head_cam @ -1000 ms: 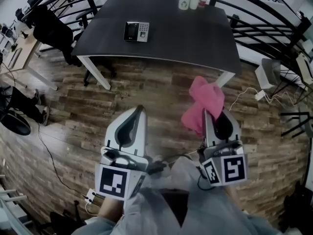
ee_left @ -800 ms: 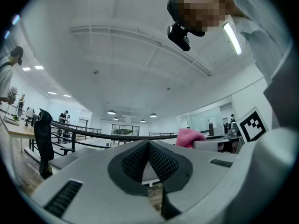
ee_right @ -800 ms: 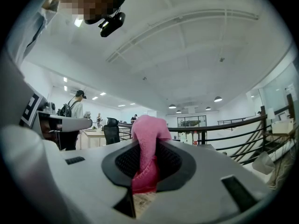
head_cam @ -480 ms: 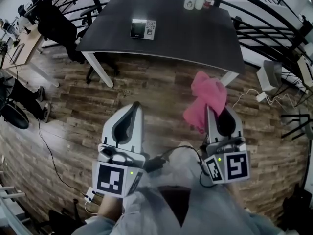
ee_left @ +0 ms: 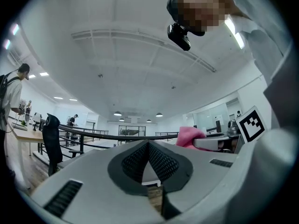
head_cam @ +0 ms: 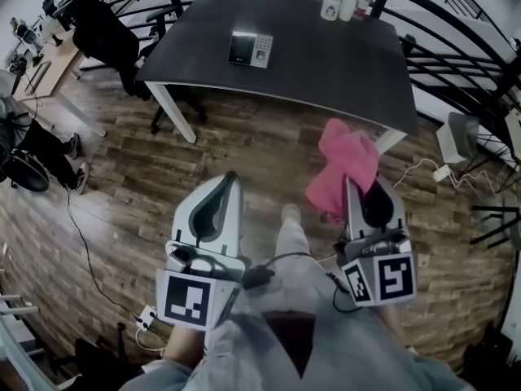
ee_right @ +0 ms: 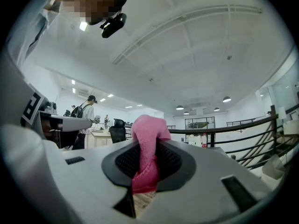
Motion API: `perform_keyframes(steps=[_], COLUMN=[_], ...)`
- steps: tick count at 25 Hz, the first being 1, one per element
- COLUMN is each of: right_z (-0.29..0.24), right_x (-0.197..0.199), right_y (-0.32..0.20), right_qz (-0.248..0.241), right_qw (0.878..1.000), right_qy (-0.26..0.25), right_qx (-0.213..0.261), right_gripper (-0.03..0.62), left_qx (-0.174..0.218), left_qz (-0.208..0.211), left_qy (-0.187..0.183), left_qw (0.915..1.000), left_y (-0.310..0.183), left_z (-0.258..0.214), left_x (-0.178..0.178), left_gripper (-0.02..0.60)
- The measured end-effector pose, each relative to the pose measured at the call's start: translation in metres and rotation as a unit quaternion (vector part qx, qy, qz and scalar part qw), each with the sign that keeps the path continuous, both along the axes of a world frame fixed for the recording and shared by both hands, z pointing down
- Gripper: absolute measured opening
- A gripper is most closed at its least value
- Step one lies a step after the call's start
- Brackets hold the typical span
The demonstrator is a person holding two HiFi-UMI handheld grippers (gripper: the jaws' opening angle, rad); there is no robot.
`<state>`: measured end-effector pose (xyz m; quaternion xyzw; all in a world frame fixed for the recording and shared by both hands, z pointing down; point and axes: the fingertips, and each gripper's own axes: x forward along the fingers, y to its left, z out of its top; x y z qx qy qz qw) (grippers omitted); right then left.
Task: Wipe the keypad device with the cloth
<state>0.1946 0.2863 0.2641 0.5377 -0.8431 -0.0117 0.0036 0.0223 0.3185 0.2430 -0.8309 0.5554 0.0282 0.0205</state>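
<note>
Pink cloth (head_cam: 345, 163) hangs bunched from the right gripper (head_cam: 351, 191), whose jaws are clamped on it. In the right gripper view, a fold of the cloth stands up between the dark ribbed pads (ee_right: 172, 161) and rises past their tips. Beside it, a little apart, the left gripper (head_cam: 232, 182) has its jaws closed together with nothing between them. Both grippers are held over the wooden floor (head_cam: 122, 177), short of the dark table (head_cam: 342, 63). On the tabletop, toward its far left part, the keypad device (head_cam: 250, 49) lies flat, well apart from the cloth. A few bottles (head_cam: 340, 2) stand at the table's far edge, and a black chair (head_cam: 102, 31) stands near its left end.
</note>
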Motion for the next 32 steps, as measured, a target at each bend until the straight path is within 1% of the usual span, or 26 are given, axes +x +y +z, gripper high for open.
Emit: perform_keyframes(steps=[2,5,14,18,25,29,32], right_z=[-0.001,0.001,0.007,0.008,0.002,-0.002,-0.007], right_x=[0.004,0.008,0.002,-0.003,-0.017,-0.022,-0.022], right_y=[-0.01,-0.029,-0.093,-0.124,-0.182,-0.211,-0.235], right_qz=[0.002,-0.002,-0.036,-0.052,-0.091,-0.11,-0.12], right_qw=[1.0,1.0,0.999,0.998,0.995,0.993,0.992], right_qy=[-0.005,-0.013,-0.011,-0.019,-0.028,-0.026,-0.026], right_qx=[0.001,-0.002,-0.008,-0.015,-0.015,-0.014,-0.009], right_gripper=[0.072,0.072,0.074,0.072,0.072,0.072,0.072], left_qx=[-0.001,-0.007,-0.005,-0.001,0.006,0.003,0.002], left_qz=[-0.006,-0.018,-0.038,-0.046,-0.088,-0.112,-0.131], left_qy=[-0.006,-0.005,-0.008,-0.014,-0.014,-0.013,-0.02], left_qw=[1.0,0.9998,0.9992,0.9988,0.996,0.9936,0.9912], left_y=[-0.005,-0.017,-0.074,-0.097,-0.141,-0.162,-0.173], left_z=[0.002,0.006,0.003,-0.004,-0.013,-0.015,-0.018], left_x=[0.0,-0.002,0.003,0.005,-0.007,-0.012,-0.015], left_gripper=[0.003,0.003,0.003,0.003,0.003,0.003,0.003])
